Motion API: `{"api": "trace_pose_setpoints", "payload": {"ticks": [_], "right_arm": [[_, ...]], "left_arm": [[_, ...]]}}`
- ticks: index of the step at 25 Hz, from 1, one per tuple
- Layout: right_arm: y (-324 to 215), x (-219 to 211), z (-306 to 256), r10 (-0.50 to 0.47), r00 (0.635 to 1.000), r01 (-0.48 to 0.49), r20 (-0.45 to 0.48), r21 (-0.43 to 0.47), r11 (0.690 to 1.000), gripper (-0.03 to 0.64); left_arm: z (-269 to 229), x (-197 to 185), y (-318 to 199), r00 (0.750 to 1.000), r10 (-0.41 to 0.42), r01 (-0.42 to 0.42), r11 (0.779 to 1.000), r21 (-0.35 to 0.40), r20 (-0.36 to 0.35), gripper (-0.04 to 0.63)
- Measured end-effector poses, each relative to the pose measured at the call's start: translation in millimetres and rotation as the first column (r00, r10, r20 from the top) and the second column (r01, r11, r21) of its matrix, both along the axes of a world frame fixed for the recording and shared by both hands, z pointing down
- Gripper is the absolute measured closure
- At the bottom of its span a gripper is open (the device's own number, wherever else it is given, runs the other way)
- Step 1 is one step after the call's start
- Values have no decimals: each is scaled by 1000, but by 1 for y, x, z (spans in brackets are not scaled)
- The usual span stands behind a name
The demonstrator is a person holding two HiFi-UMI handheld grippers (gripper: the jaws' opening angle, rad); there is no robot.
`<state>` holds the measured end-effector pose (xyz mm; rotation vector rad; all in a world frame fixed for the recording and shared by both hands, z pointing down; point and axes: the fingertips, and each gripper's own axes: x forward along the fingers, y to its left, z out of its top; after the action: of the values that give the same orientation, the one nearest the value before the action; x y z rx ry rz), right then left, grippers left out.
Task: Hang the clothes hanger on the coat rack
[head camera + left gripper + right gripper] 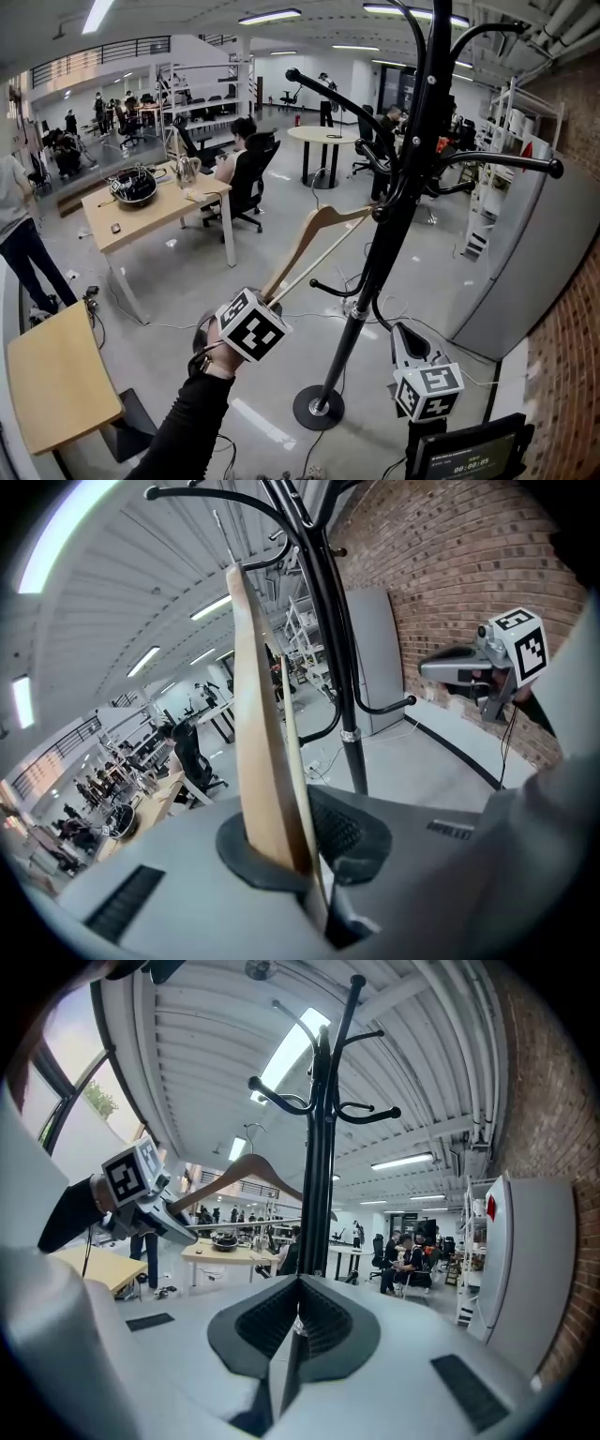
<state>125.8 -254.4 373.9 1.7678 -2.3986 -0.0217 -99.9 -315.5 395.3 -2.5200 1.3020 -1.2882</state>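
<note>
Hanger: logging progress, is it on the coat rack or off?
Off: the left gripper holds the hanger by one end, in the air beside the coat rack.

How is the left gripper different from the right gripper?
The left gripper is shut on the wooden hanger; the right gripper is shut on nothing. In the head view, the left gripper is left of the rack pole, and the right gripper is right of it and lower in the picture. Both carry a cube with square markers.
</note>
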Motion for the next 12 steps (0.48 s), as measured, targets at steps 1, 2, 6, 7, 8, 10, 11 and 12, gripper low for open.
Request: {"api": "trace_pose_setpoints", "payload": {"ticks": [1, 2, 6, 7, 8, 10, 11, 12], "right_arm": [[-3, 3, 0, 0, 1000, 0, 1, 2, 1000, 607], [-6, 6, 0, 0, 1000, 0, 1, 3, 1000, 607], [-16, 13, 4, 1, 1000, -1, 5, 0, 1000, 607], [-18, 15, 5, 1, 1000, -1, 6, -3, 1000, 607], [-20, 18, 7, 2, 1000, -2, 6, -6, 1000, 607], [-26, 26, 10, 4, 1000, -4, 7, -15, 1000, 607], [-29, 30, 12, 5, 1000, -5, 7, -19, 1000, 607], [-31, 34, 13, 6, 1000, -6, 7, -23, 1000, 607]], "left_arm": [[-2, 4, -4, 1000, 4, -4, 1000, 3, 3, 578], [-4, 8, -8, 1000, 8, -8, 1000, 4, 8, 578], [-4, 20, -21, 999, 28, -28, 1000, -8, 27, 578], [-5, 22, -25, 999, 30, -30, 1000, -9, 28, 578], [-7, 26, -30, 999, 32, -32, 999, -9, 30, 578], [-11, 36, -40, 999, 36, -36, 999, -5, 37, 578], [-14, 41, -45, 998, 39, -39, 999, 0, 40, 578], [-18, 47, -49, 998, 43, -43, 999, 6, 41, 578]]}}
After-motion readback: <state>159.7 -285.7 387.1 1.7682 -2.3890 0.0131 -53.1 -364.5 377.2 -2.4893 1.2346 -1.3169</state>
